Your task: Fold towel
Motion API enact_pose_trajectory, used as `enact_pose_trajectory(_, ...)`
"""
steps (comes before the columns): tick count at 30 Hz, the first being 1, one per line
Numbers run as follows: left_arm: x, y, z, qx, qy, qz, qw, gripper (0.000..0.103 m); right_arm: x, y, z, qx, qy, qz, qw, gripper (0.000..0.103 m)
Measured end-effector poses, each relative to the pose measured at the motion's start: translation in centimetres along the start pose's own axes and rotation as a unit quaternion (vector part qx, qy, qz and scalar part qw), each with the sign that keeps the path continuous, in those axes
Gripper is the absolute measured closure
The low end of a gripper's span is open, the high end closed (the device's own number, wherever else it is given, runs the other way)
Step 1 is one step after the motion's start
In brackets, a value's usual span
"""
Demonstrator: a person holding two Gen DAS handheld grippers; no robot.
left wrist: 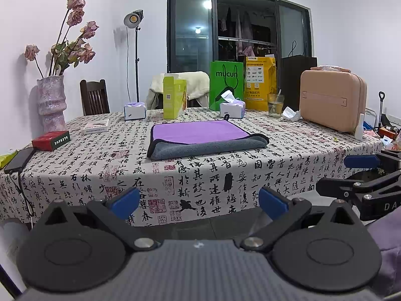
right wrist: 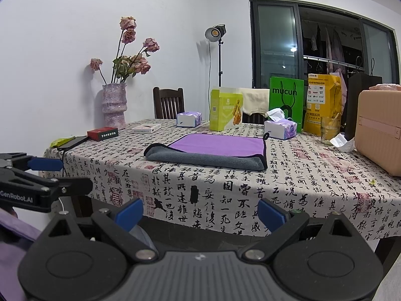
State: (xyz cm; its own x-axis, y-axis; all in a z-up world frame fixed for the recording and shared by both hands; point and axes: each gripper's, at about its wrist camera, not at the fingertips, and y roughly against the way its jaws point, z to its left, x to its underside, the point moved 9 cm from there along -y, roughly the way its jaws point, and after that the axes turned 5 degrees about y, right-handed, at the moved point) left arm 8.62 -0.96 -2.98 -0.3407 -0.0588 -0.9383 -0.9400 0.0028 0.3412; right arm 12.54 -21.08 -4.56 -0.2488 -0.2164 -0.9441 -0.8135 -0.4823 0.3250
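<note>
Purple towel (left wrist: pixel 200 136) beyond spread fingers (left wrist: pixel 125 202)

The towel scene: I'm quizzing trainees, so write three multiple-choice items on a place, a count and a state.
1. Where does the towel lie?
A. on the chair
B. on the table's calligraphy cloth
C. in the suitcase

2. How many tissue packs stand behind it?
A. one
B. two
C. four

3. What state is the left tool in?
A. open, holding nothing
B. shut on the towel
C. shut on the glass

Answers:
1 B, it lies flat on the printed tablecloth.
2 B, one pack is left of the green box and one right of it.
3 A, its blue fingers stand apart before the table.
</note>
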Motion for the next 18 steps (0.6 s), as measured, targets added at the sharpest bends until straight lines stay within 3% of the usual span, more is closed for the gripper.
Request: enact_pose_trajectory(18,-0.55,-0.6,0.49,-0.009,-0.004,-0.011,0.9999,0.0,-0.2,-0.22,-0.62,0.003,-0.005,0.001,1.0,0.005)
